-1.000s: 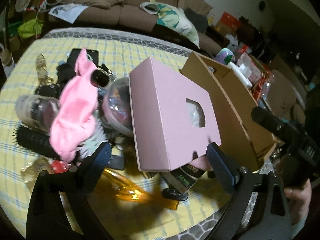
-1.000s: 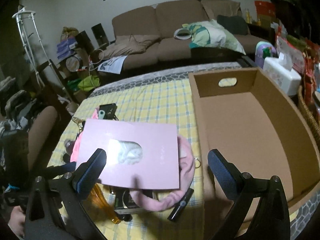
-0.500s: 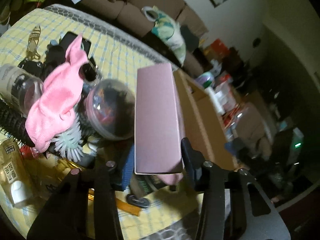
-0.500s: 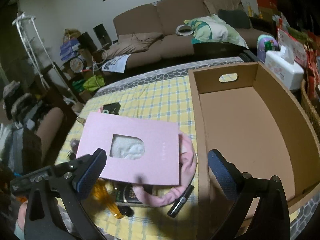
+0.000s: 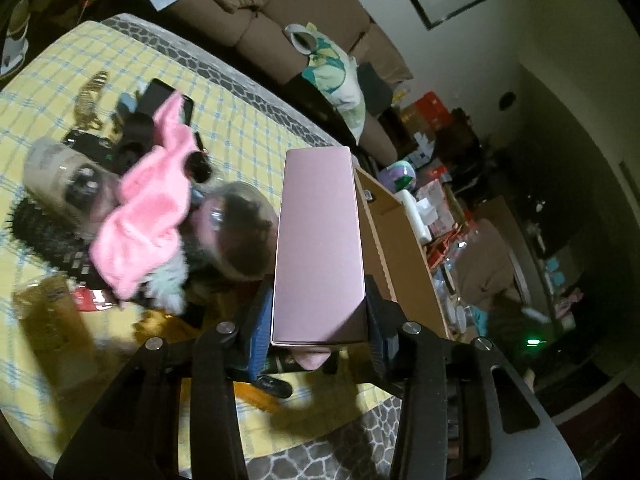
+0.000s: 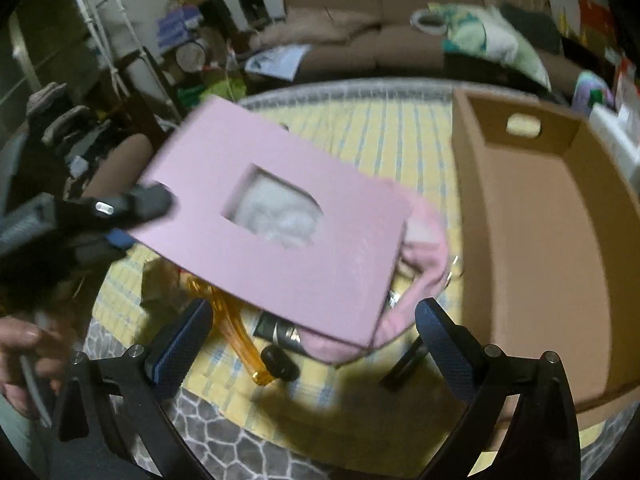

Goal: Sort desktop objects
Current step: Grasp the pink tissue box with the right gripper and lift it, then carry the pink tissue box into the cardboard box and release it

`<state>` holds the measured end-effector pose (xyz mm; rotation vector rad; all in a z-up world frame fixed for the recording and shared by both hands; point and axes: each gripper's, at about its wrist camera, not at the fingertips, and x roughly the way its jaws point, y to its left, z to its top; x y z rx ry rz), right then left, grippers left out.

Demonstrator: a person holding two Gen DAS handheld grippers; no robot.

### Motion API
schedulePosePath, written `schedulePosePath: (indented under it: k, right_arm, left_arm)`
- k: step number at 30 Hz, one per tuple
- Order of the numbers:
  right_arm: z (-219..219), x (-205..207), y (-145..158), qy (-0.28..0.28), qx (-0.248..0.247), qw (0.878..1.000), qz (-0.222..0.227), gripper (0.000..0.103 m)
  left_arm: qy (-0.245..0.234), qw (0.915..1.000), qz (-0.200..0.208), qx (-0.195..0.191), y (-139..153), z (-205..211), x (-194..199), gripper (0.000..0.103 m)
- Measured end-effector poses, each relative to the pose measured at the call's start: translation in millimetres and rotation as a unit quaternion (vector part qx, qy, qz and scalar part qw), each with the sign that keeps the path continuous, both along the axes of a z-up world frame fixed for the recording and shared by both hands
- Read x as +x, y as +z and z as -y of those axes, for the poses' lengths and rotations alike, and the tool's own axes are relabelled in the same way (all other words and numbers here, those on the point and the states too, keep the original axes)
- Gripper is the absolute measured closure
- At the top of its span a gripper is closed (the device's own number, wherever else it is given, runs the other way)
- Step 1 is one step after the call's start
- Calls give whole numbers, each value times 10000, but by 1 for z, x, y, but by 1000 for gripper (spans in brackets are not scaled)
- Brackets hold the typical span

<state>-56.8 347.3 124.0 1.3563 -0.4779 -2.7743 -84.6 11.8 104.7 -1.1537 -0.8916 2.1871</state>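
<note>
My left gripper (image 5: 318,320) is shut on a flat pink box (image 5: 318,248), its pads pressed on the box's two broad faces. The box is lifted off the pile and turned edge-up in the left wrist view. In the right wrist view the same pink box (image 6: 288,240) shows a cut-out window with white stuff inside, and the left gripper's fingers (image 6: 132,206) clamp its left end. My right gripper (image 6: 312,344) hangs open below the box, nothing between its fingers. An empty brown cardboard box (image 6: 540,248) stands at the right on the yellow checked tablecloth (image 6: 400,128).
A pile sits left of the box: a pink cloth (image 5: 148,208), a domed clear container (image 5: 240,236), a black hairbrush (image 5: 44,232), a jar (image 5: 52,176) and a phone (image 5: 160,96). An orange plastic piece (image 6: 236,332), a pink headband (image 6: 424,264), a sofa (image 6: 380,20) and clutter lie around.
The left gripper closed on the pink box, rolled it edge-up and raised it off the pile. The right gripper stayed open and shifted closer under the box.
</note>
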Motion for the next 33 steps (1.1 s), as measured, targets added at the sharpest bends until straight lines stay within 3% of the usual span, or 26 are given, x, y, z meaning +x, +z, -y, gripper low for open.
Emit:
schedulePosePath:
  k: [5,10,12,16,20,25,29,33]
  right_arm:
    - [7,-13,-21,127,-282,9994,182,0]
    - [19,-27,-32,302,-328,9989,124,3]
    - [27,-32,-36,480,-337,9982,144,16]
    - [31,-29,-35,486,-51,9988,21,25]
    - [31,-20,-16,562,90,9980,-278,31]
    - [31,-2,23,528,458,9944,-787,31]
    - [11,21,57,369,652,9900,-1191,31]
    - [-21,46,68,140,810,9882,-1289,31]
  left_arm:
    - [73,9997,191,122,-8,35,6,64]
    - [48,9993,354,124,-20,38,8,63]
    - [47,9991,377,161,-23,39,9,63]
    - [103,9993,300,175,-19,43,10,63]
    - [88,9994,44,331,-2,49,15,63]
    - [45,9975,-385,588,30,44,21,63]
    - [-98,9938,-651,892,52,19,20,63]
    - [-356,9909,-676,1110,55,-24,10,63]
